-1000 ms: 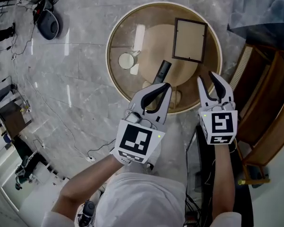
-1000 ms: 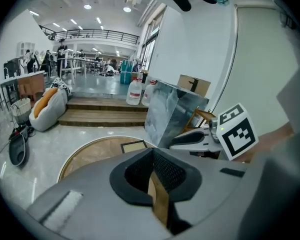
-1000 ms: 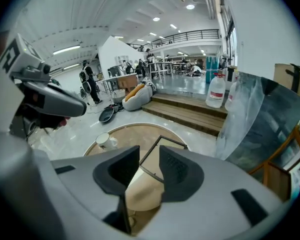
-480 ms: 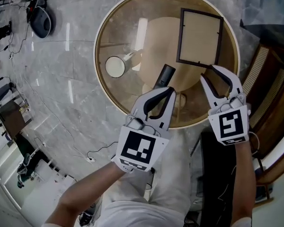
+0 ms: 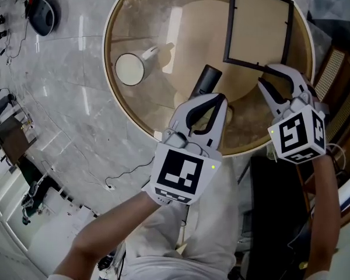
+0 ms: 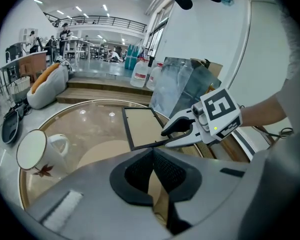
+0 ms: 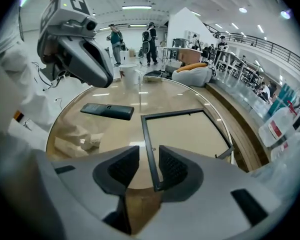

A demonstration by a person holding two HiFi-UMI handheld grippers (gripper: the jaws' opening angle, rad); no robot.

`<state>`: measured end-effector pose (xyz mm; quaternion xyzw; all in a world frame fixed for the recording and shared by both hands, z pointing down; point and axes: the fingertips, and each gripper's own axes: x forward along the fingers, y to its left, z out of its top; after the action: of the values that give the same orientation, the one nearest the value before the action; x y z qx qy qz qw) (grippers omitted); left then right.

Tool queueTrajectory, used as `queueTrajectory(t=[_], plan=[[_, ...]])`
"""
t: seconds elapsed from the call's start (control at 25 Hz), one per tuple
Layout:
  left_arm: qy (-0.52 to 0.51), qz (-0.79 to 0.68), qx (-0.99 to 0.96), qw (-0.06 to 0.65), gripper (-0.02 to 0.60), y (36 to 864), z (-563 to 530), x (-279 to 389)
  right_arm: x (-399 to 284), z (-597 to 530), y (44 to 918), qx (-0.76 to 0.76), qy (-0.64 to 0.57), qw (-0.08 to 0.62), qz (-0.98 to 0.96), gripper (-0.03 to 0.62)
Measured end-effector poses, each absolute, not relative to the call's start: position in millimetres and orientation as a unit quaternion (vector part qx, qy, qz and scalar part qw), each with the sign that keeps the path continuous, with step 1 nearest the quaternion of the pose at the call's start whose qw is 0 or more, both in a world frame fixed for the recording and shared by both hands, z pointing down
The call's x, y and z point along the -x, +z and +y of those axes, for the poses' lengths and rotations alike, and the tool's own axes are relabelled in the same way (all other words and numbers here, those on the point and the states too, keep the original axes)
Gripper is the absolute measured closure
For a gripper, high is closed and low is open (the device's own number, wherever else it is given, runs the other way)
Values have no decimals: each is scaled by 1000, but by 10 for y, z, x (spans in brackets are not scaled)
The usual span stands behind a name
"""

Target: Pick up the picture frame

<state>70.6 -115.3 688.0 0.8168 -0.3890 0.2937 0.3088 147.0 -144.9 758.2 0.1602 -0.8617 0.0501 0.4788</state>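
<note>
"Grey plastic nearest: how did the left claw (image 6: 152,153) stand?"
"Tips pressed together, nothing between them, over the near rim of the round glass worktop (image 5: 146,28)."
"And the right claw (image 7: 149,153)?"
"Parted, astride one dark edge of the picture frame (image 5: 259,25) near its corner, not clamped."
"Where did the frame lie?"
"Flat, far right. A black remote (image 5: 204,83) lay mid-worktop, a white mug (image 5: 130,69) left."

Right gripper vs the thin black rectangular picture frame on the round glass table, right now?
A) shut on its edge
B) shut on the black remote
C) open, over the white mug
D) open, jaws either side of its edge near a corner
D: the right gripper view shows the right gripper with jaws apart and the thin black rectangular picture frame edge running between them, near a corner.
</note>
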Motion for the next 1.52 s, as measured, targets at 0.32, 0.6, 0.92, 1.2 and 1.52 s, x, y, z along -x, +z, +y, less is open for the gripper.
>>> queueTrajectory(t=[0.32, 0.6, 0.92, 1.2, 1.52], plan=[[289, -389, -817, 313, 578, 6989, -1144, -713, -1510, -1516, 7838, -135, 38, 505, -852, 492], [287, -386, -818, 315, 578, 6941, -1122, -745, -1537, -1524, 7876, -137, -11, 518, -845, 505], [288, -389, -820, 307, 578, 6870, -1108, -677, -1526, -1494, 7892, -145, -17, 537, -831, 539], [287, -390, -823, 297, 578, 6692, -1036, -518, -1447, -1378, 7727, -179, 21, 523, -833, 556], [280, -394, -825, 292, 578, 6369, -980, -416, -1302, -1314, 7241, -244, 167, 427, -854, 557]])
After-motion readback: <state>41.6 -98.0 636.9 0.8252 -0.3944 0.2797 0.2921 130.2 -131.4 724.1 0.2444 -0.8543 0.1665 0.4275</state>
